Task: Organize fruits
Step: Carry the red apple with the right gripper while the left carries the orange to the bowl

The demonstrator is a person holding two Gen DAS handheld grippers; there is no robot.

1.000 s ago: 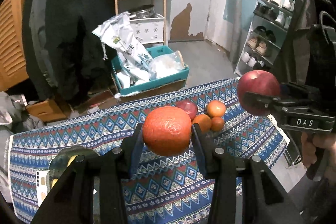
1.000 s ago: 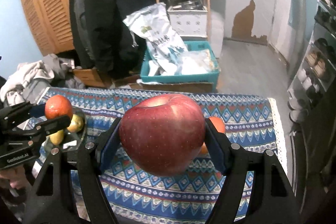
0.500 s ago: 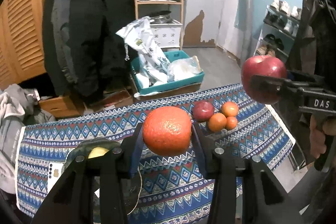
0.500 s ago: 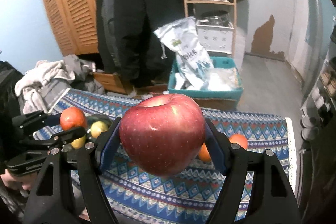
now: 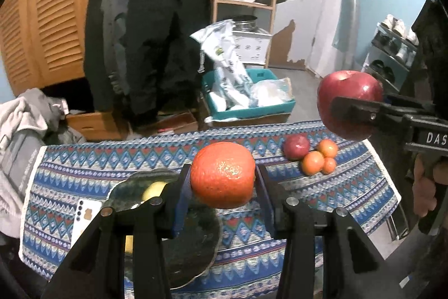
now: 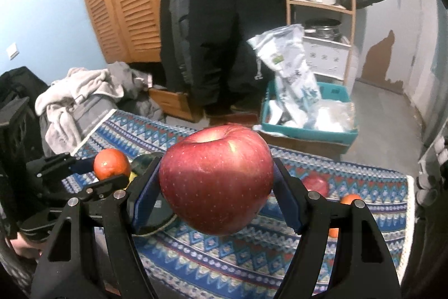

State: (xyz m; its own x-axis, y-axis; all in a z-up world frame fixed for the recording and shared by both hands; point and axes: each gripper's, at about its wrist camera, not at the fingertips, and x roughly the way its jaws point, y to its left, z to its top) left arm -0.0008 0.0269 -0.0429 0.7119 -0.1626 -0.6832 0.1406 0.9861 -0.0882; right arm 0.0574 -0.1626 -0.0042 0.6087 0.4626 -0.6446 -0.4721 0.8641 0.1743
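Patterned cloth point(image 5: 280, 257) w/ dark plate point(image 5: 190, 243), loose fruit point(image 5: 310, 156); left tongs point(image 5: 223, 181) grip orange point(image 5: 223, 178), right tongs point(image 6: 217, 187) grip apple point(image 6: 217, 181).

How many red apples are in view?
2: a big apple in the right gripper's jaws, a smaller apple on the tablecloth. Others may be hidden.
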